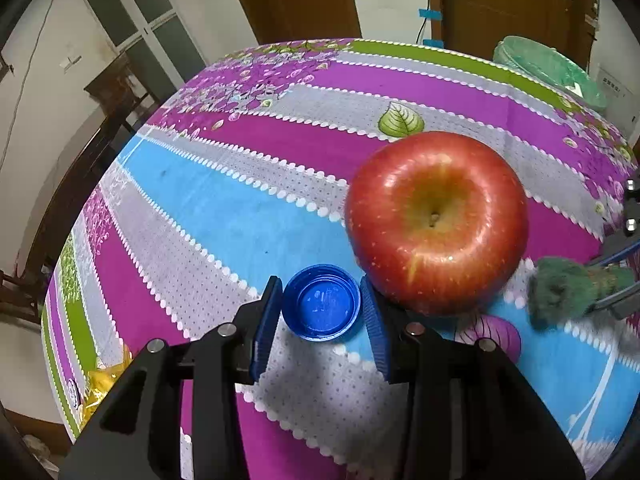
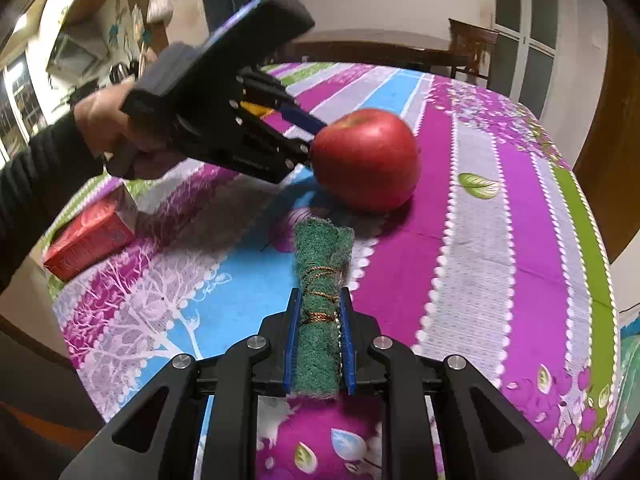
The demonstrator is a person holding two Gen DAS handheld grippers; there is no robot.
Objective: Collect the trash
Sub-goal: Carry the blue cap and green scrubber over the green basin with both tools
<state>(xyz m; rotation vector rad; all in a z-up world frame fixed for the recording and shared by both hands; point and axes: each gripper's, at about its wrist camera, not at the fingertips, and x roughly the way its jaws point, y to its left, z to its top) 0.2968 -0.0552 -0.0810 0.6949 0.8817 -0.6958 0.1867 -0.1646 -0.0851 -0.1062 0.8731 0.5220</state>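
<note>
On a striped tablecloth (image 1: 248,216): one red apple (image 1: 436,220), one blue bottle cap (image 1: 321,307), one rolled green scouring pad (image 2: 320,312), one red carton (image 2: 90,236) at far left, one yellow wrapper (image 1: 100,384), two handheld grippers.

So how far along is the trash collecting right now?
Nothing visibly binned yet. In hand: the left gripper is closed on a blue bottle cap, and the right gripper pinches a rolled green scouring pad. Left: carrying both to the green-lined bin past the table's edge. The apple probably stays.
</note>
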